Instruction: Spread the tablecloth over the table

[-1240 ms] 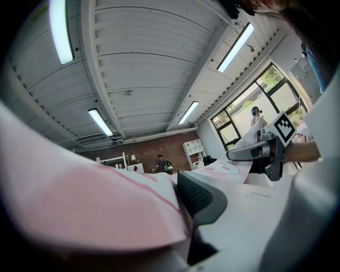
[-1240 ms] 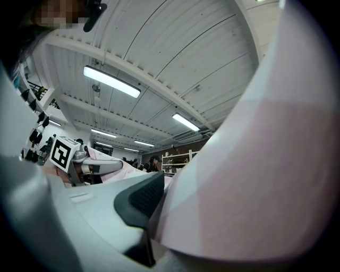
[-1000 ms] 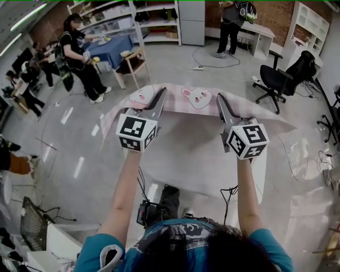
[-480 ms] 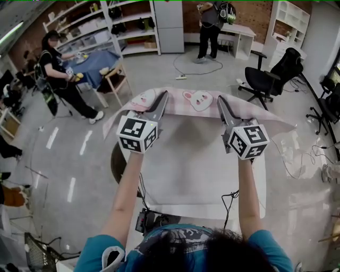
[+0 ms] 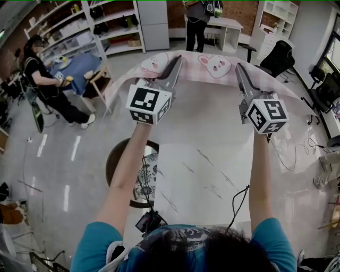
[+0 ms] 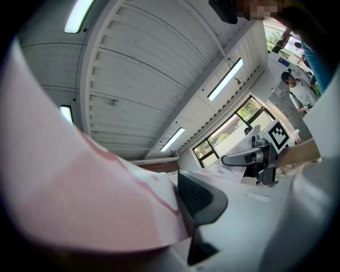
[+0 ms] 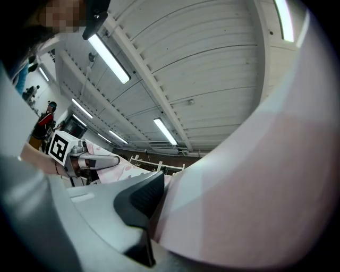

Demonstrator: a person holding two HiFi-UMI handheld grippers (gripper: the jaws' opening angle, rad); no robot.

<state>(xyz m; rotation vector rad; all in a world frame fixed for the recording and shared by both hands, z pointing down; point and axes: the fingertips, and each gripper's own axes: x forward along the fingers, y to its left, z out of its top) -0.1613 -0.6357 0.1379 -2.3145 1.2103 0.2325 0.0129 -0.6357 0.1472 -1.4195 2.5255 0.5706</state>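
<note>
In the head view a pink tablecloth [image 5: 204, 106] with rabbit faces hangs stretched in the air between my two grippers. My left gripper [image 5: 172, 66] is shut on its far edge at the left, and my right gripper [image 5: 241, 74] is shut on that edge at the right. Below and nearer to me the white marble table top [image 5: 202, 180] lies bare. The left gripper view has the cloth [image 6: 79, 202] folded over one jaw of my left gripper [image 6: 175, 207], against the black pad [image 6: 199, 199]. In the right gripper view the cloth [image 7: 255, 186] lies likewise in my right gripper [image 7: 159, 204].
A dark round stool [image 5: 119, 170] stands at the table's left side. One person [image 5: 40, 74] works by a blue-covered table at the far left, and another person [image 5: 196, 16] stands at the back. A black office chair [image 5: 279, 56] is at the right, and cables trail on the floor.
Both grippers have gone up and away from me with the cloth's edge. The cloth has lifted off the table, and the marble top now shows beneath it.
</note>
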